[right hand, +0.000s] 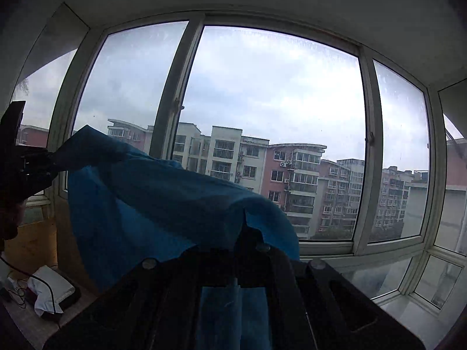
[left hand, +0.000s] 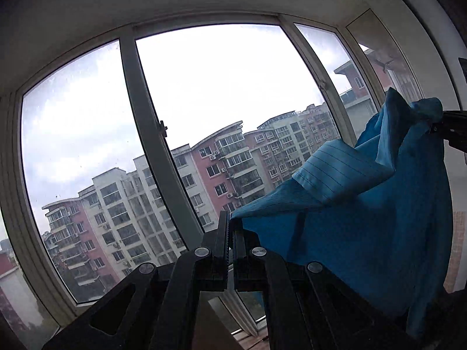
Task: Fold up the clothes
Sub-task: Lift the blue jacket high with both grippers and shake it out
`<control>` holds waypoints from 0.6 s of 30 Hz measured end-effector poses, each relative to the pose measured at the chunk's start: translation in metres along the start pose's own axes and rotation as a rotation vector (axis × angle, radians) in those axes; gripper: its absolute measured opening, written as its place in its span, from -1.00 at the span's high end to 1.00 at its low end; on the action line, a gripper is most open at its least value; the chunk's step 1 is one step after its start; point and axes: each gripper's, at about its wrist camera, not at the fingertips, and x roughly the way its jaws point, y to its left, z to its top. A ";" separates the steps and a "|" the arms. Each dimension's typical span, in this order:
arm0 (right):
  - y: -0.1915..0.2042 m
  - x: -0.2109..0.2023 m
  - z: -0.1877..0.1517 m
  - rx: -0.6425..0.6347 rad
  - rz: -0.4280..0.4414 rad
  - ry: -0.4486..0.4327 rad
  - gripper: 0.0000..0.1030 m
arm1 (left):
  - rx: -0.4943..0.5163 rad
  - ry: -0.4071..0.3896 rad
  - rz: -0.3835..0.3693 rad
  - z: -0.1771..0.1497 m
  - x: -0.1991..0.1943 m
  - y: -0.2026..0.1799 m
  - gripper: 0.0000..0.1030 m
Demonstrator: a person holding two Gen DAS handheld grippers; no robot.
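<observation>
Holding aloft: a blue garment hangs in the air between the two grippers, in front of a window.
Left gripper: jaws narrow, pinching an edge of the cloth at their tips.
Right gripper: jaws closed on the cloth, which drapes over and below them.
Garment: stretched from one set of jaws to the other, sagging between them, with a paler striped inner face turned out near the left jaws.
Step in hand: judged as spreading the garment; whether this precedes laying it flat or comes mid-fold, the pictures do not settle.
Next move calls for: both grips kept firm and level so the cloth hangs straight.
Views: the right wrist alone shows a table below left with white cloth; the left wrist alone shows the striped lining.
</observation>
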 end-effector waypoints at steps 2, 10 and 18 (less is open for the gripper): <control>0.027 -0.016 0.022 -0.025 0.025 -0.025 0.97 | 0.004 -0.013 0.040 -0.003 -0.026 0.029 0.98; 0.127 -0.028 0.025 -0.037 0.126 0.018 0.97 | 0.053 0.009 0.109 -0.036 -0.112 0.118 0.98; 0.216 0.040 -0.074 0.075 0.271 0.282 0.97 | 0.030 0.376 0.009 -0.209 -0.043 0.161 0.97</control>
